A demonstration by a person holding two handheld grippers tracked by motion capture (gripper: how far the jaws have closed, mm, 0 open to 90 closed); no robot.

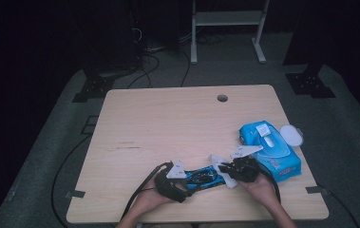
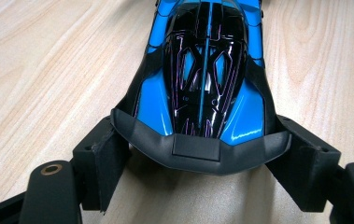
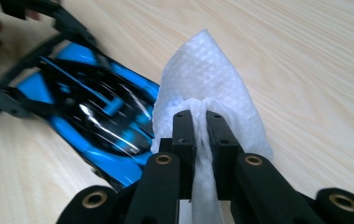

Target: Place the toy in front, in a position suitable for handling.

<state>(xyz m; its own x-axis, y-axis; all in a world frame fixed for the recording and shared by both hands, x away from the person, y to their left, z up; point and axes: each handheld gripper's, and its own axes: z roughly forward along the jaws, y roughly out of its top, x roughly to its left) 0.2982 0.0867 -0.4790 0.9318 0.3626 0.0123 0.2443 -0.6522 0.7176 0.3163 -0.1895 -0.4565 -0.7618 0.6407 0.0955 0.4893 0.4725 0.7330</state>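
A toy car (image 1: 205, 177), glossy blue with a black top, lies on the pale wooden tabletop (image 1: 168, 123) near its front edge, between the person's two hands. In the high view the left gripper (image 1: 174, 183) is at one end of the car and the right gripper (image 1: 232, 170) is at the other.

In the left gripper view, the car's (image 2: 202, 84) dark end piece sits between the two black fingers (image 2: 102, 161), which are spread to the car's width and press against its sides, so the left gripper holds the car in place.

In the right gripper view, the right gripper's (image 3: 201, 122) fingers (image 3: 184, 133) are closed tight on a folded white wipe (image 3: 202, 74), which sticks up in a point beyond the fingertips. The wipe is just beside the car's (image 3: 90, 126) blue side; whether it touches cannot be made out. The car looks slightly blurred there.

To the right of the hands, near the tabletop's right edge, is a blue pack of wipes (image 1: 271, 147) with its white lid (image 1: 291, 135) flipped open.
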